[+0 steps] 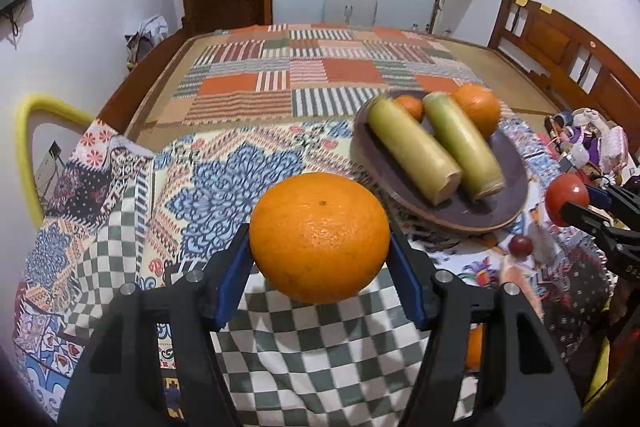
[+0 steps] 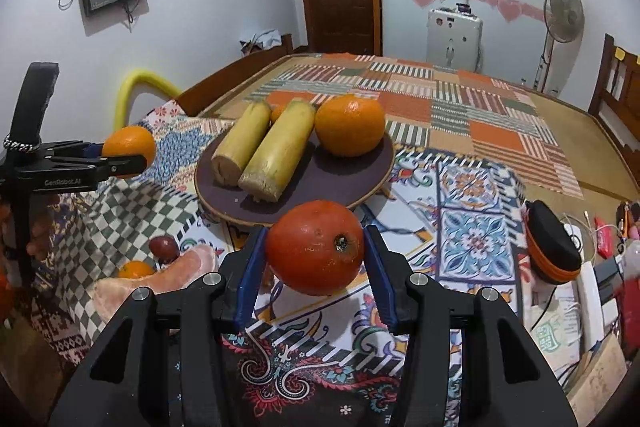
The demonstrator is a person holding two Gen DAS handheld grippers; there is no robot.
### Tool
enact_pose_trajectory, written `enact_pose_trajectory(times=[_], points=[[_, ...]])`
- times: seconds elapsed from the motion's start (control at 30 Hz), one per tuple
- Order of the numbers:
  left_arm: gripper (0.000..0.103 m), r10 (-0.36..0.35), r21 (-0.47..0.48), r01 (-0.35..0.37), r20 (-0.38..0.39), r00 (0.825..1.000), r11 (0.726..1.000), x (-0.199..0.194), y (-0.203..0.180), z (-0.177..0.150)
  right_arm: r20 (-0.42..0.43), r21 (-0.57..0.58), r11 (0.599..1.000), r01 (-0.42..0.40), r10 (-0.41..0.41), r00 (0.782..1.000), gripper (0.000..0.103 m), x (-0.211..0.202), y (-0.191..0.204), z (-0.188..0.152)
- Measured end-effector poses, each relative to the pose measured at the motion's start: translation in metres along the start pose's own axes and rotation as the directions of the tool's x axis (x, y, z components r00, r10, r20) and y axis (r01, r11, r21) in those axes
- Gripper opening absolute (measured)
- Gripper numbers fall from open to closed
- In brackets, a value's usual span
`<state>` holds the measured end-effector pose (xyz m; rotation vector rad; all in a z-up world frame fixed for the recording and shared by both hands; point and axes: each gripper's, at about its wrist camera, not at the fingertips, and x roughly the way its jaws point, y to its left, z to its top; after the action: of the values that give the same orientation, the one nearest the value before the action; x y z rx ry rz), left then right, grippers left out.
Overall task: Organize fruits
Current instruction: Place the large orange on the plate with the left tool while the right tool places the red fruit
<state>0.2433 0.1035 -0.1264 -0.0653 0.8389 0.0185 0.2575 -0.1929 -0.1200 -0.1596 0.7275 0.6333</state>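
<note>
So 2 fruits are being held in the air at once, which is where trouble could start. The left gripper (image 1: 320,247) is closed about halfway on a big orange (image 1: 320,239), pinched only at its widest sides by the blue pads (image 1: 232,267), and the right gripper (image 2: 314,251) is closed tighter on a red-orange tomato-like fruit (image 2: 315,247) the same way. Both are round and smooth, so a slip or roll out of the pads is probably the main risk, especially if either gets tilted on the way down. The plate (image 2: 296,203) sits just ahead on the patterned cloth (image 2: 472,227), and it's already crowded: 2 sugarcane pieces (image 2: 276,155), a large orange (image 2: 350,125) and a small one half hidden behind the cane. Anything set down near the rim could likely roll off, or the fruit already there could get knocked. A small dark red fruit (image 2: 164,247) and another orange (image 2: 136,269) are left on the cloth below. Only 1 bit of writing can be read: "GenRobot.AI" on the left gripper's side in the right wrist view.
</note>
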Motion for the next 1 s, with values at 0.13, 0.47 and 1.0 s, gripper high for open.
enact_pose_trajectory(times=[0.13, 0.47, 1.0], points=[[0.064, -0.016, 0.016, 0.015, 0.042, 0.999, 1.0, -0.012, -0.014, 0.01, 0.032, 0.006, 1.0, 0.007, -0.007, 0.999, 0.045, -0.006, -0.004, 0.009], [0.064, -0.069, 0.049, 0.065, 0.1, 0.993, 0.997, -0.019, -0.041, 0.038, 0.113, 0.002, 1.0, 0.019, -0.019, 0.993, 0.045, -0.012, -0.008, 0.037], [0.064, -0.119, 0.076, 0.111, 0.115, 0.986, 0.991, 0.006, -0.073, 0.07, 0.127, -0.009, 1.0, 0.024, -0.023, 0.992, 0.045, 0.013, -0.014, 0.051]])
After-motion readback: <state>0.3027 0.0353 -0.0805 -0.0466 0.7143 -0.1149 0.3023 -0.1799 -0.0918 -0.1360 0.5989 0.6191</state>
